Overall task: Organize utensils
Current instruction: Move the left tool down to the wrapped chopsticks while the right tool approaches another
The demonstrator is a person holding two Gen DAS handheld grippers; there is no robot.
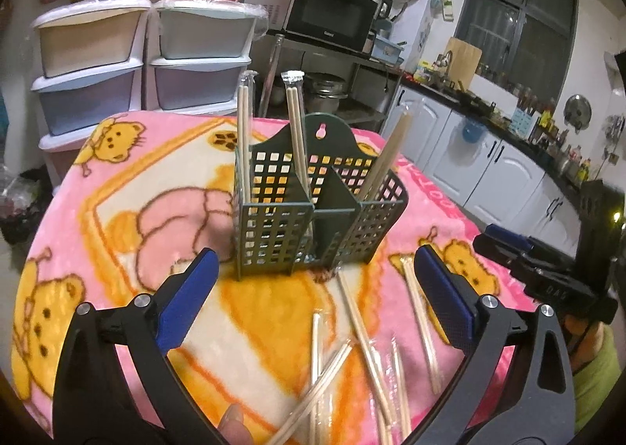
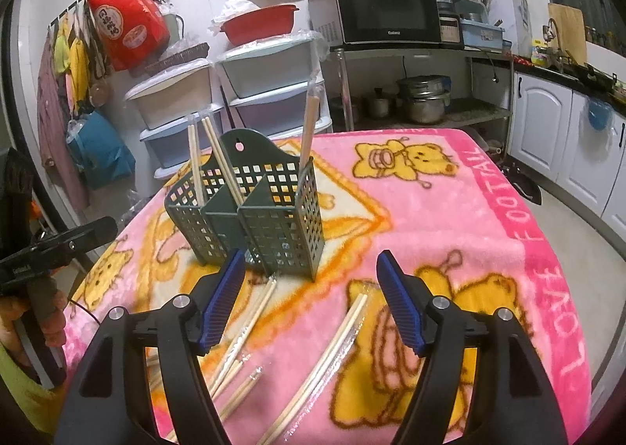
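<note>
A dark green perforated utensil holder (image 1: 313, 206) (image 2: 254, 214) stands on a pink cartoon blanket (image 1: 117, 187) (image 2: 450, 210). Wrapped chopstick pairs stand in its compartments: two at the left (image 1: 244, 132), one at the right (image 1: 387, 155). Several more wrapped chopsticks (image 1: 367, 339) (image 2: 250, 331) lie loose on the blanket in front of it. My left gripper (image 1: 317, 288) hangs wide open above these loose pairs, nothing between its blue pads. My right gripper (image 2: 309, 292) is open too, over a single wrapped pair (image 2: 332, 351) lying between its fingers, untouched.
Stacked plastic drawers (image 1: 137, 65) and a metal rack with a microwave (image 1: 328, 11) and pots stand behind the table. White kitchen cabinets (image 1: 489, 163) run along the right. The other gripper shows at each view's edge (image 1: 547, 273) (image 2: 47, 249).
</note>
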